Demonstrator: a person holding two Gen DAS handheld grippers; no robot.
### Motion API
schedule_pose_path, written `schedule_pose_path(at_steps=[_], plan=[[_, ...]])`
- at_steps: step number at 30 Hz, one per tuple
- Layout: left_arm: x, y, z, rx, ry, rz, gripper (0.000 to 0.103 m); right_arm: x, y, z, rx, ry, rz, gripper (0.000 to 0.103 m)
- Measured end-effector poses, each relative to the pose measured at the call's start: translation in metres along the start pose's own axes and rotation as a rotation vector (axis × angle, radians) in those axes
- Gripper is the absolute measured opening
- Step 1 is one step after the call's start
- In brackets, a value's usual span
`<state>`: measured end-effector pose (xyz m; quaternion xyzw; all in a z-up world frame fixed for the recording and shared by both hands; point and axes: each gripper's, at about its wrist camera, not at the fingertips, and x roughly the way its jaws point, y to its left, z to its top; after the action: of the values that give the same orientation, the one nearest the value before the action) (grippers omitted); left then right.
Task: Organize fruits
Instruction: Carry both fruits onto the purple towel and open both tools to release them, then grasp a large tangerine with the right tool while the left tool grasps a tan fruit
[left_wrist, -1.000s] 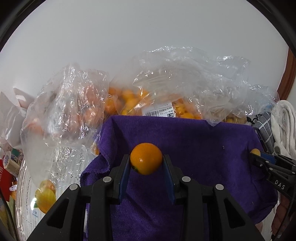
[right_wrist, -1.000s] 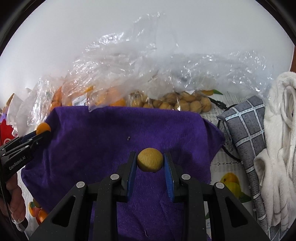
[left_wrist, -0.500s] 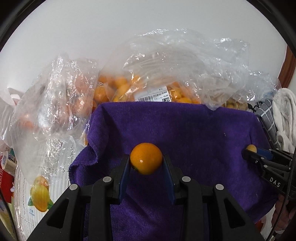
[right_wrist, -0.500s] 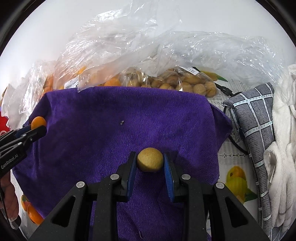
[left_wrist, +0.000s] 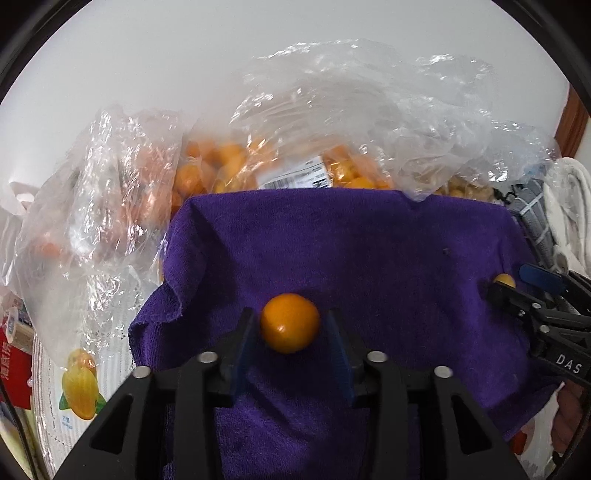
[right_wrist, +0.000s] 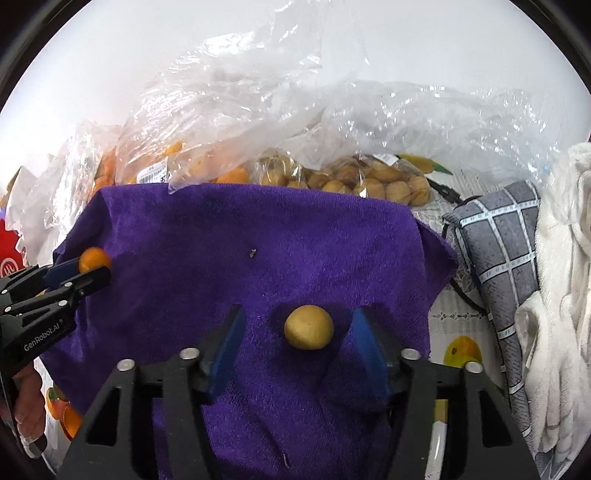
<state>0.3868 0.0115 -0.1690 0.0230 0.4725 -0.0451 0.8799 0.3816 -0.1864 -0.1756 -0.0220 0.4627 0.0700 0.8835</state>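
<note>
Purple towel (right_wrist: 258, 240) covers the bench: the right tool (right_wrist: 295, 328) stands spread around a tan fruit (right_wrist: 308, 326) resting on it, the left tool (left_wrist: 291, 325) barely parted around an orange fruit (left_wrist: 290, 322), bagged fruit (right_wrist: 351, 181) left unsorted

Setting: home. Evidence: surface under a fruit-print tablecloth (right_wrist: 461, 350), purple towel (right_wrist: 258, 240) spread on it, shop-labelled plastic bags of fruit (left_wrist: 306, 173), folded checked cloth (right_wrist: 495, 236), white towels (right_wrist: 561, 258), plain white wall behind.

Purple towel (right_wrist: 258, 236) bearing two fruits
</note>
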Motion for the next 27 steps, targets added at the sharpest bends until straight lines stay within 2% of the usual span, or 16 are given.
schedule_pose_path(at_steps=[2, 7, 10, 13, 15, 17, 21, 26, 27], plan=[[-0.008, 0.0, 0.003, 0.003, -0.026, 0.001, 0.061, -0.005, 0.003, 0.001, -0.002, -0.017, -0.015, 0.072], [-0.032, 0.008, 0.009, -0.002, -0.091, 0.026, 0.061, -0.024, 0.008, 0.002, -0.004, -0.047, -0.052, 0.073], [-0.058, 0.02, 0.014, -0.053, -0.165, 0.034, 0.061, -0.045, 0.011, 0.0, -0.005, -0.11, -0.099, 0.073], [-0.089, 0.028, 0.015, -0.061, -0.23, 0.042, 0.061, -0.073, 0.014, -0.013, -0.013, -0.175, -0.162, 0.073], [-0.109, 0.033, 0.013, -0.057, -0.268, 0.074, 0.061, -0.085, 0.012, -0.022, 0.006, -0.167, -0.146, 0.073], [-0.129, 0.038, 0.003, -0.049, -0.305, 0.099, 0.061, -0.1, 0.01, -0.038, 0.0, -0.14, -0.091, 0.073], [-0.146, 0.048, -0.024, -0.048, -0.283, 0.143, 0.061, -0.123, 0.006, -0.072, 0.012, -0.148, -0.066, 0.073], [-0.149, 0.062, -0.076, -0.089, -0.18, 0.101, 0.061, -0.122, 0.006, -0.113, 0.043, -0.123, 0.01, 0.073], [-0.146, 0.063, -0.085, -0.088, -0.165, 0.103, 0.061, -0.124, 0.009, -0.124, 0.034, -0.125, 0.018, 0.069]])
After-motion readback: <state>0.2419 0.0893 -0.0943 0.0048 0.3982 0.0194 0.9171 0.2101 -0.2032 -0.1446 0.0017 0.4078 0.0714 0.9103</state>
